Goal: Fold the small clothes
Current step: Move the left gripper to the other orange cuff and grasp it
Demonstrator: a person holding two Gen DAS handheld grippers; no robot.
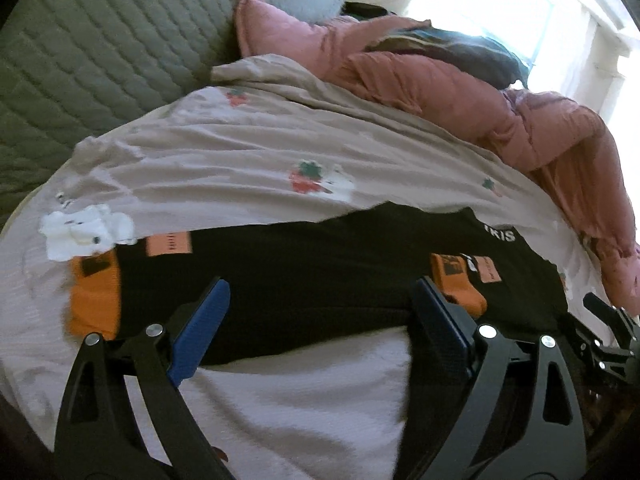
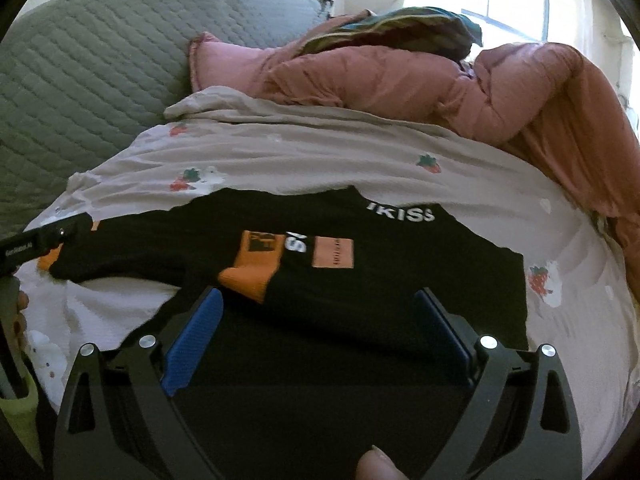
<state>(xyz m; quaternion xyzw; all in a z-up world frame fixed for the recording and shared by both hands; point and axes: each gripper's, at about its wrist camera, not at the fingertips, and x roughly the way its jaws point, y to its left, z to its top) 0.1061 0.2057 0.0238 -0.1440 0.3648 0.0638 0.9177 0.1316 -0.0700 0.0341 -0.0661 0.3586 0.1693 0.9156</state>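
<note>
I'm seeing open bedsheet [image 1: 280, 148] lying beyond the black shirt [image 1: 320, 280] — room there to pass. The pink duvet [image 1: 460, 92] is heaping up along the far and right edges, blocking that side, and the grey quilted headboard [image 1: 88, 60] is walling off the left. The right gripper [image 1: 612, 336] is crowding my left gripper's [image 1: 320, 320] right flank — little clearance there.

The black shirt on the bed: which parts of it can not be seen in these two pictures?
- Left wrist view: the black shirt has its near hem behind the open left gripper.
- Right wrist view: its near part lies under the open right gripper; the white letters are cut by a fold.
</note>
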